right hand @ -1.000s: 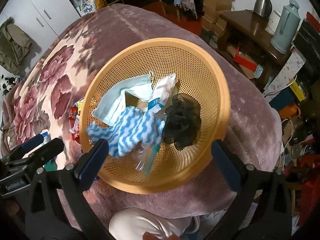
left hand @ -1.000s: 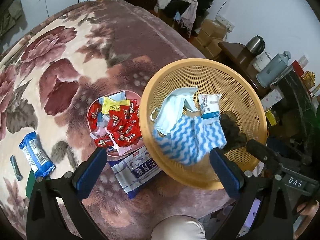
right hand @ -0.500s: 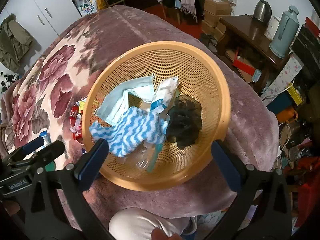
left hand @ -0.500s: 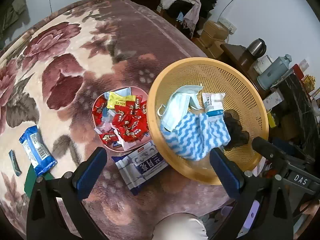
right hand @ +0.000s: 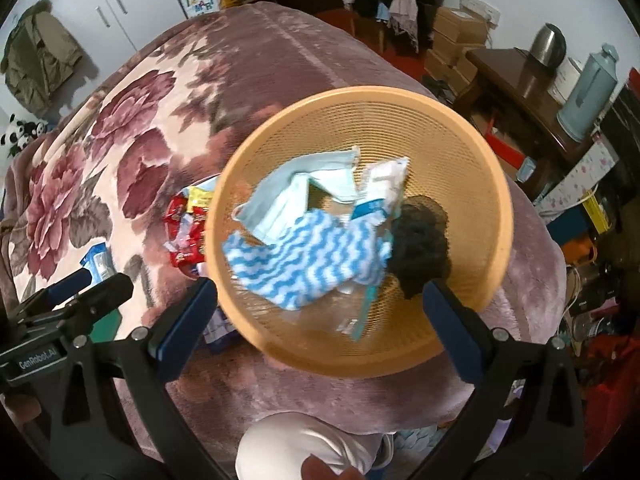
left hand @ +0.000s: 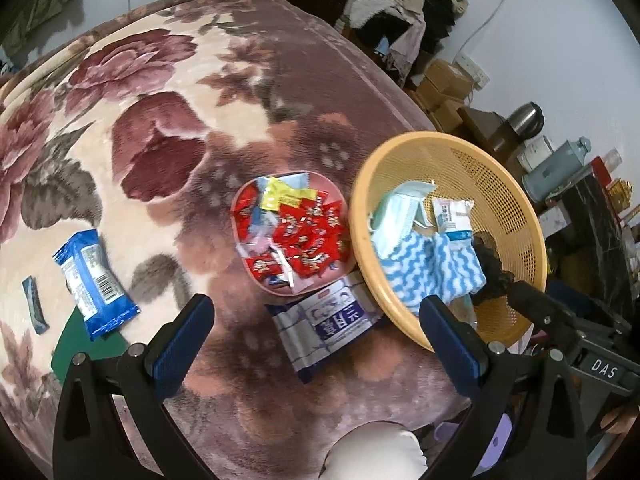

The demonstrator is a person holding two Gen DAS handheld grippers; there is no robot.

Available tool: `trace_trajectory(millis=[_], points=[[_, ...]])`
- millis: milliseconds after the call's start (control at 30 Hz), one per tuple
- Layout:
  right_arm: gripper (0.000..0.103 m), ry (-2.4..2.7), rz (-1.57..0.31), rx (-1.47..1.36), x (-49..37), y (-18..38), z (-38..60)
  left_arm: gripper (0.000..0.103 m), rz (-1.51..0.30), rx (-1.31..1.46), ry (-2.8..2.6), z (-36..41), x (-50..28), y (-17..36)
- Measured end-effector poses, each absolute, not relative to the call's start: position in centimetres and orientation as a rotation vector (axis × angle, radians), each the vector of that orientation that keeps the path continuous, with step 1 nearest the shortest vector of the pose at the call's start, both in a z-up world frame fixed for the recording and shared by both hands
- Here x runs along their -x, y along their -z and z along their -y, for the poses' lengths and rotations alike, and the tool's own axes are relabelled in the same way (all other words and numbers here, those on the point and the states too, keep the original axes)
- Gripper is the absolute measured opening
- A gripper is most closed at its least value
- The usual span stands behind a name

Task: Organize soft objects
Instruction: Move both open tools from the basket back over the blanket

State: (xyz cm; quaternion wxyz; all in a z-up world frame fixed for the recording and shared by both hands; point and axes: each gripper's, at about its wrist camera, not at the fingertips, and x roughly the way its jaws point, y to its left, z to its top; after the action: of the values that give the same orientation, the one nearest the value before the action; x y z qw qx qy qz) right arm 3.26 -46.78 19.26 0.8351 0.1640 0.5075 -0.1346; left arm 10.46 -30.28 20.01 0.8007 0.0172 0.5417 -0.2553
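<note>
An orange mesh basket (right hand: 476, 184) stands on the floral blanket and also shows in the left wrist view (left hand: 508, 200). It holds a blue-and-white wavy cloth (right hand: 308, 260), a pale blue face mask (right hand: 296, 196), a white packet (right hand: 384, 188) and a black scrunchie (right hand: 424, 248). A tissue pack (left hand: 332, 320) lies beside the basket. A blue wipes pack (left hand: 92, 276) lies at the left. My left gripper (left hand: 316, 332) is open and empty above the tissue pack. My right gripper (right hand: 320, 320) is open and empty above the basket's near rim.
A pink dish (left hand: 256, 276) of red sweets sits left of the basket. A small blue wrapper (left hand: 34, 312) and a green card (left hand: 76, 348) lie at the left. A side table (right hand: 516, 76) with a kettle and flask stands beyond the bed's right edge.
Both grippers have drawn back and to the left, so the basket sits further right in the left view and more of the blanket shows. Nothing was picked up or released.
</note>
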Motion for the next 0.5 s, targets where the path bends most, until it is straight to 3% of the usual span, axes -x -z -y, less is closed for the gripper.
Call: trace_trajectory(millis=[500], points=[[0.103, 0.175, -1.091, -0.217, -7.1, -20.3, 37.8, 0.103, -1.129, 0.107, 0.445, 19.5, -12.7, -20.8]])
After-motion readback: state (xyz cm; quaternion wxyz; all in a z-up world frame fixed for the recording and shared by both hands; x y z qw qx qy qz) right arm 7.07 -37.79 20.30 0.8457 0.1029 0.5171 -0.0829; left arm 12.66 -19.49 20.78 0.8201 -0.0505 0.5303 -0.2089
